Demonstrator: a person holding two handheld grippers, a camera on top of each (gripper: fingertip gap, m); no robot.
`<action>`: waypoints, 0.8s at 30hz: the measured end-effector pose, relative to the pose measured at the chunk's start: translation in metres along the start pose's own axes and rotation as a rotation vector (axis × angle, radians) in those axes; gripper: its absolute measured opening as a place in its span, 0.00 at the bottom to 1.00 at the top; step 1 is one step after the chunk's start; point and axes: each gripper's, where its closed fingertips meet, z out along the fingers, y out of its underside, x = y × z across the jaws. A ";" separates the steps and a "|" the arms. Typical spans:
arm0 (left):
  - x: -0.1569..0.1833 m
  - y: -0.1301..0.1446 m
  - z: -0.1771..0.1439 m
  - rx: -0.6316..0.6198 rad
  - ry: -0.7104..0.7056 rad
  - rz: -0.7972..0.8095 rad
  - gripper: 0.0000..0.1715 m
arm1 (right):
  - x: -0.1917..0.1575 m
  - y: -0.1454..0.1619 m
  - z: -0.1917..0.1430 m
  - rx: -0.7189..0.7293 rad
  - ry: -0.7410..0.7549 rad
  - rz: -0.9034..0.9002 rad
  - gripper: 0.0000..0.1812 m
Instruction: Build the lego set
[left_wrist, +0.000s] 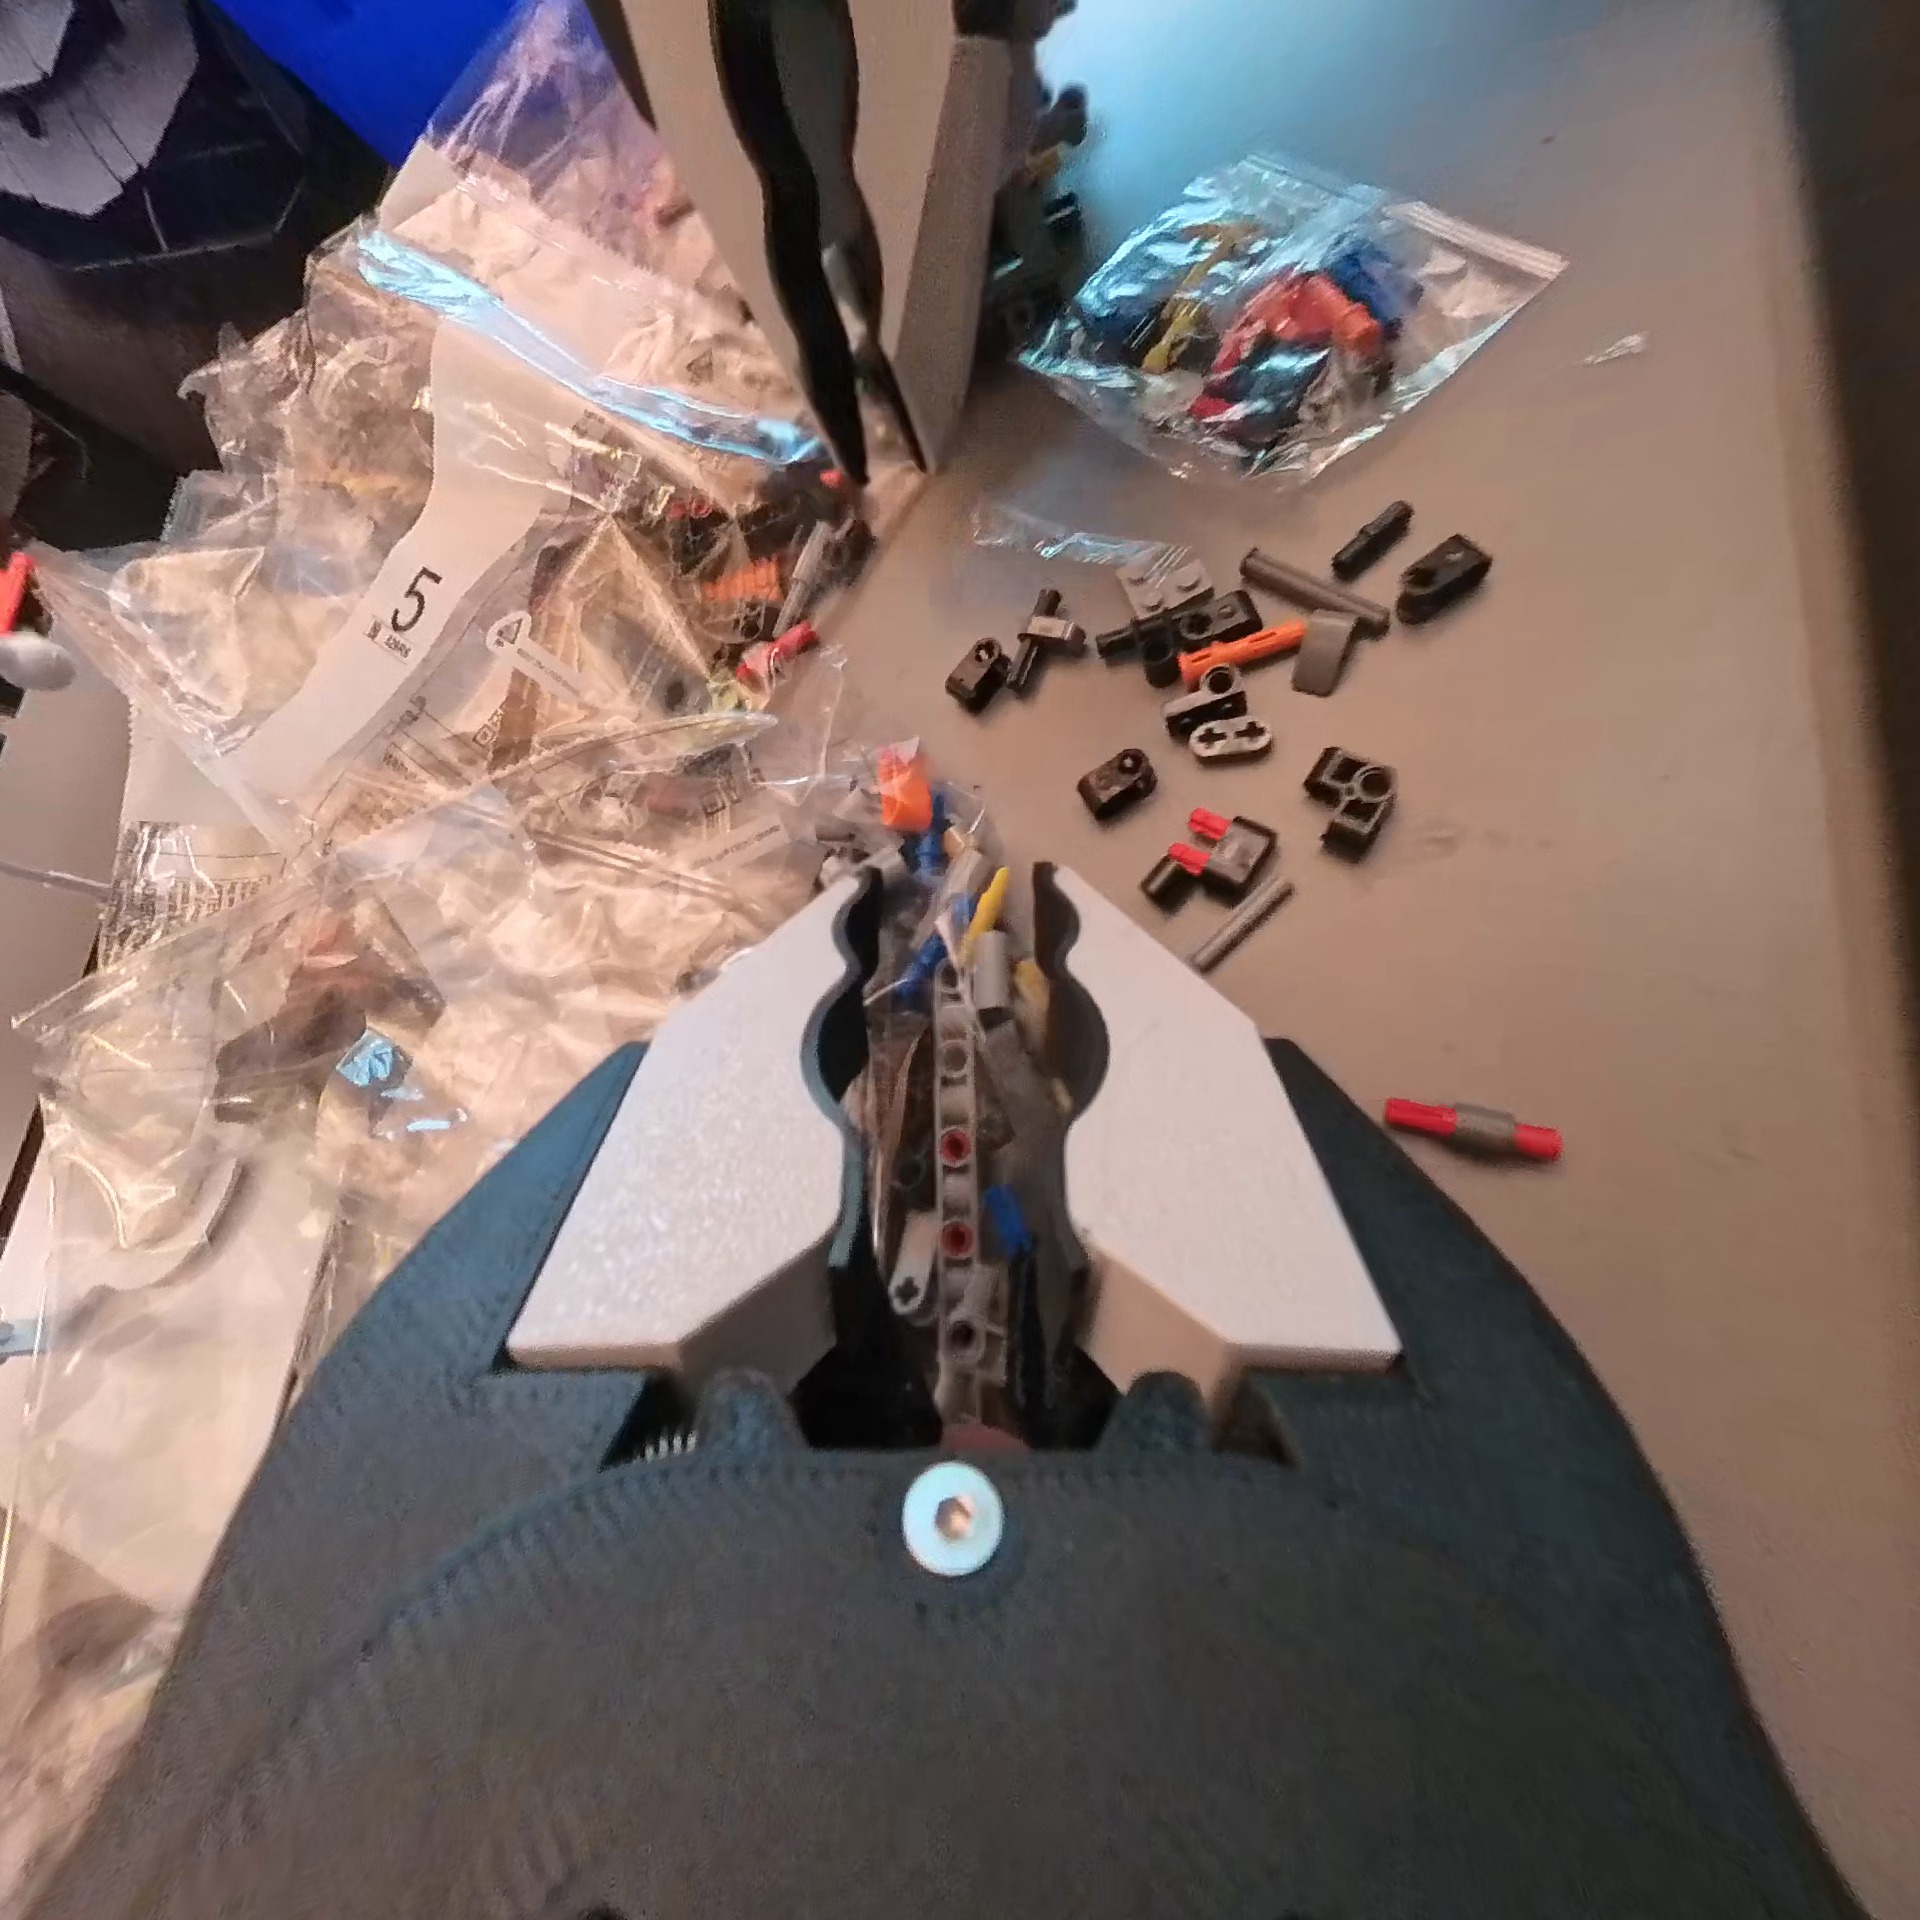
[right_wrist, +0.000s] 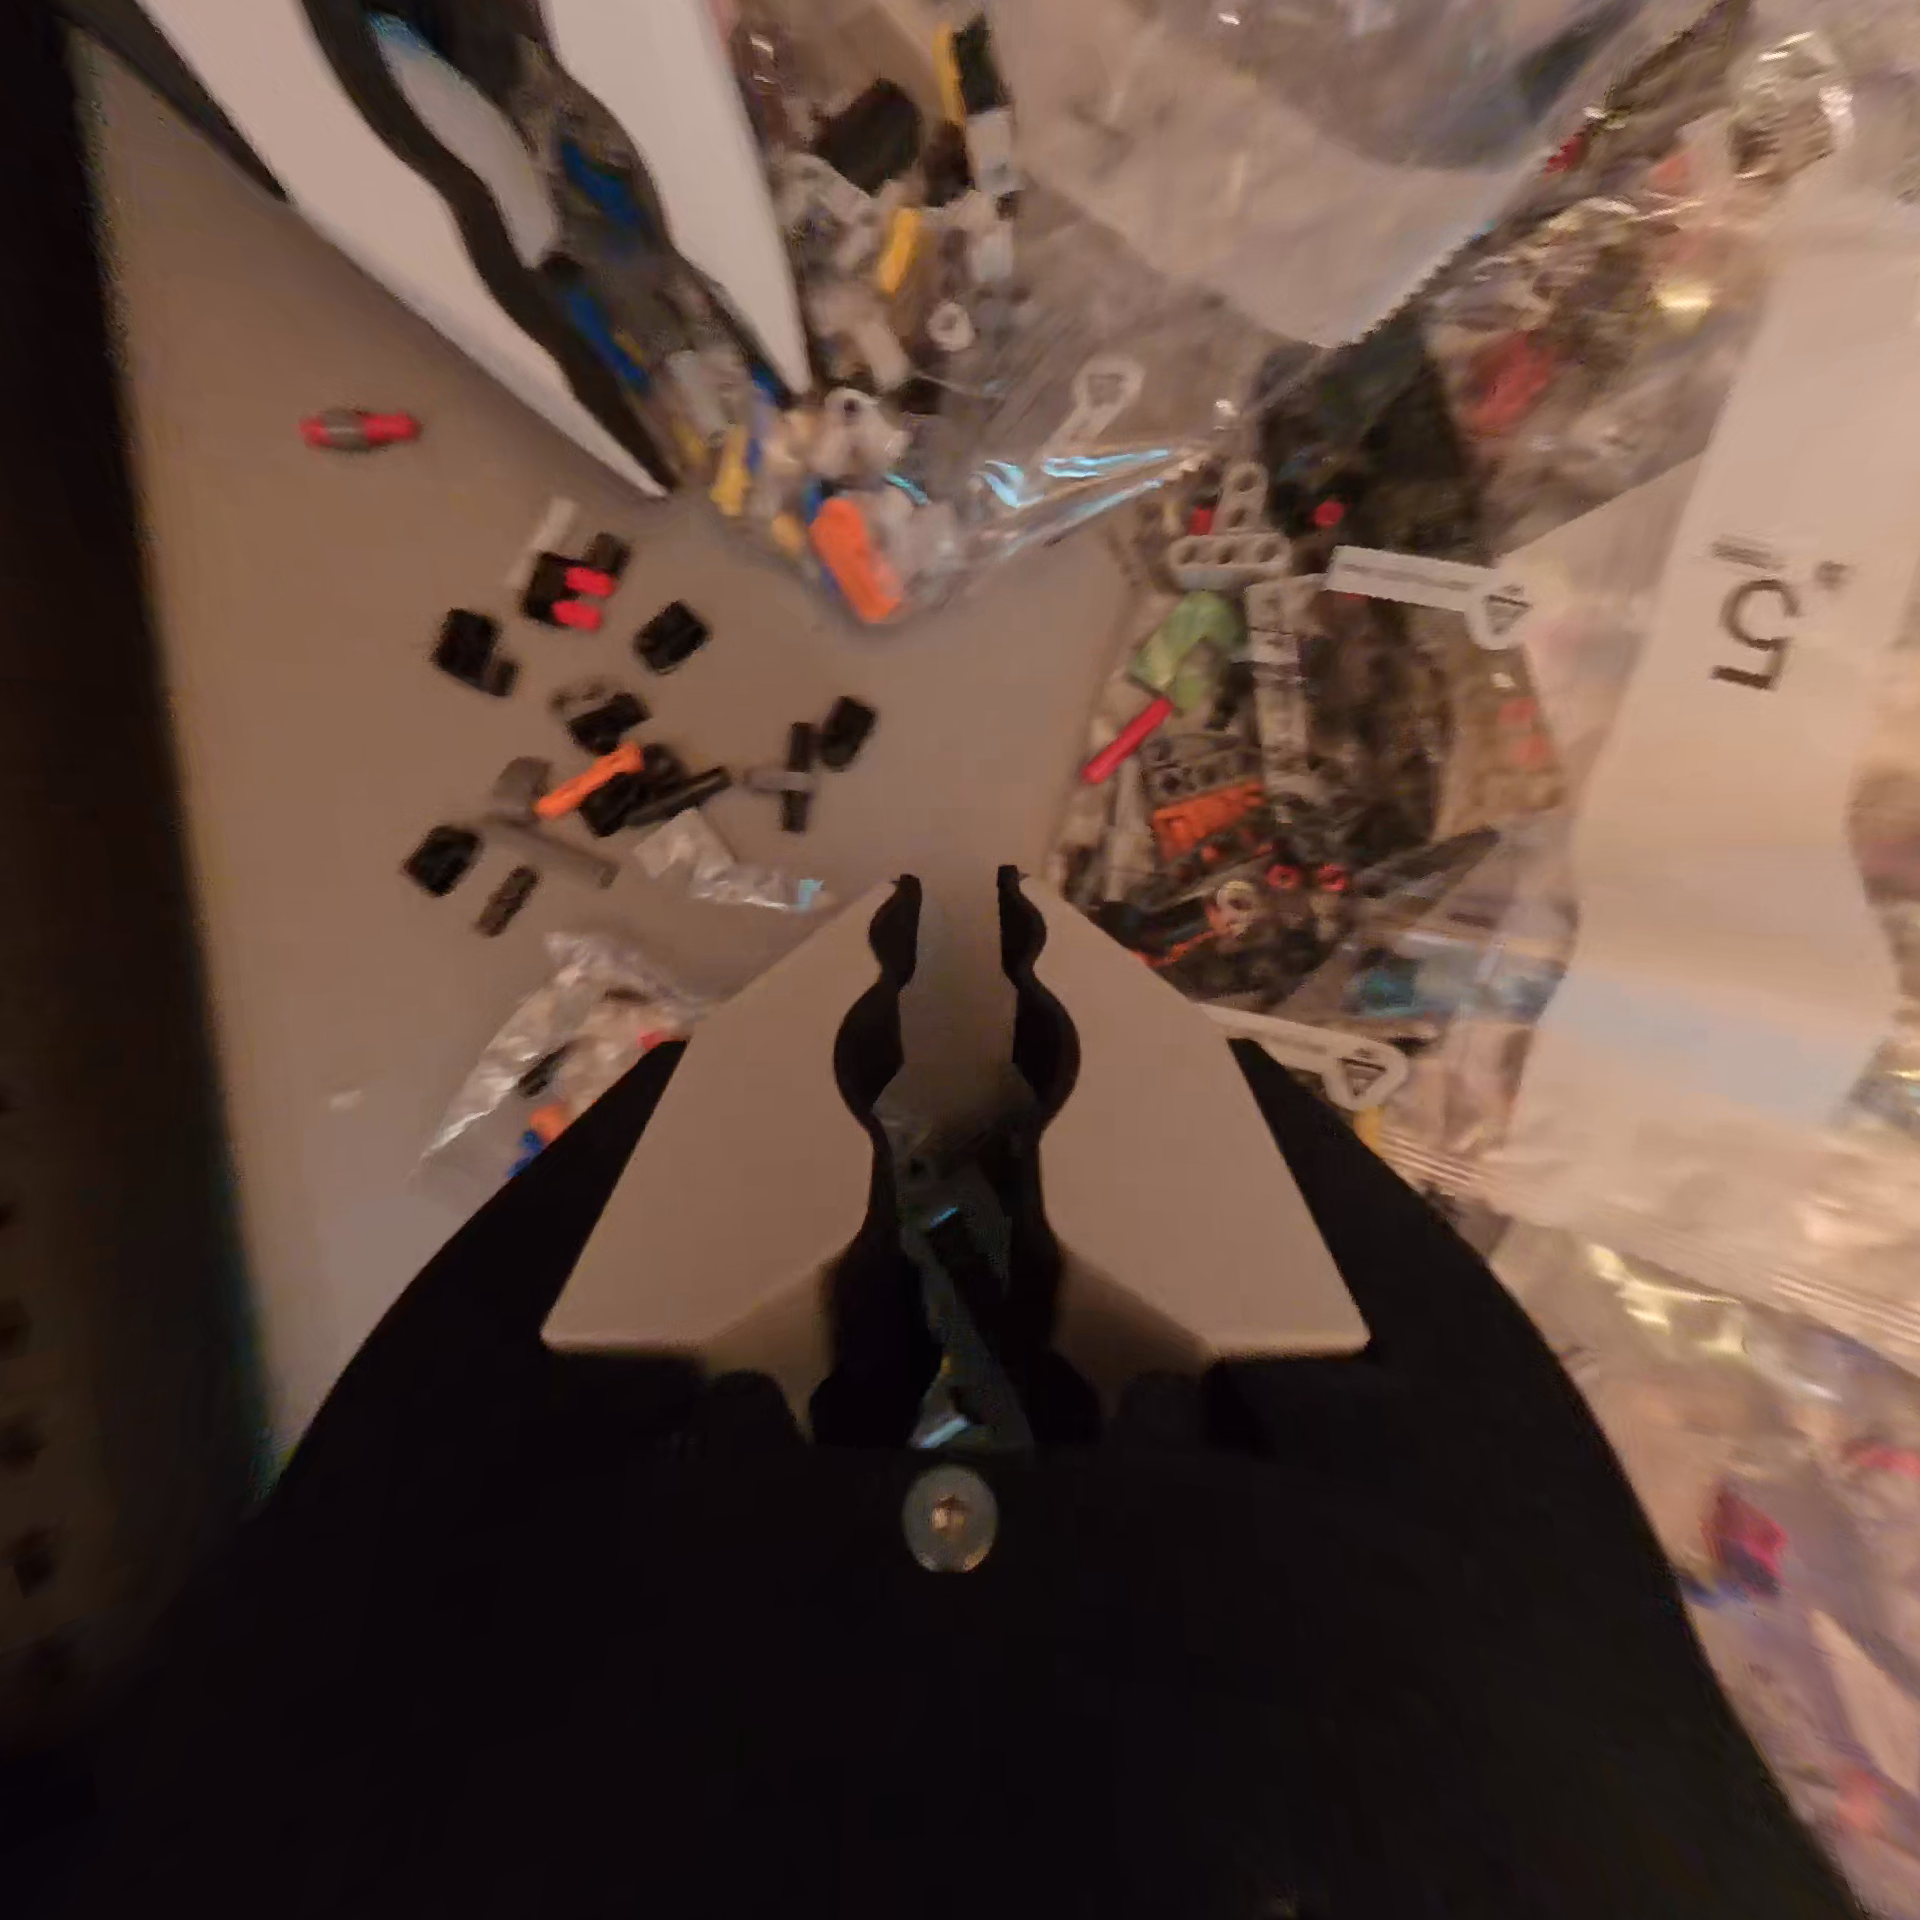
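Observation:
My left gripper (left_wrist: 954, 881) is shut on a clear bag of Lego parts (left_wrist: 961, 1101) holding a grey beam and blue and yellow pieces. It also shows in the right wrist view (right_wrist: 722, 436) with the bag (right_wrist: 883, 416) hanging from it. My right gripper (right_wrist: 958, 881) hovers tips-down above the table, tips slightly apart, with crumpled dark plastic (right_wrist: 956, 1236) clamped deep between its pads. It stands at the top of the left wrist view (left_wrist: 891, 468). Loose black, grey and orange parts (left_wrist: 1216, 665) lie on the table (left_wrist: 1558, 831), also seen in the right wrist view (right_wrist: 623, 769).
A heap of clear bags with a numbered paper label (left_wrist: 416, 623) (right_wrist: 1351, 727) fills one side. A small zip bag of coloured parts (left_wrist: 1288, 312) (right_wrist: 561, 1070) and a red-and-grey pin (left_wrist: 1475, 1127) (right_wrist: 358, 426) lie apart. The table's dark edge (left_wrist: 1849, 623) is close. The grippers' ends are close to 10 cm from one another. My left gripper is the nearer one to the red-and-grey pin (right_wrist: 358, 426): about 8 cm, against 15 cm. The left camera catches it too, in the left wrist view (left_wrist: 1458, 1124).

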 end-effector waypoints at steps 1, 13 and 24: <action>-0.001 0.004 0.001 -0.015 0.000 -0.014 0.15 | 0.008 0.002 0.003 -0.021 0.049 -0.001 0.07; -0.014 0.024 -0.003 -0.068 0.015 -0.223 0.15 | 0.039 -0.001 0.014 -0.008 0.162 0.049 0.07; -0.022 0.032 -0.012 -0.109 0.005 -0.235 0.13 | 0.033 -0.058 0.006 0.191 0.180 -0.027 0.06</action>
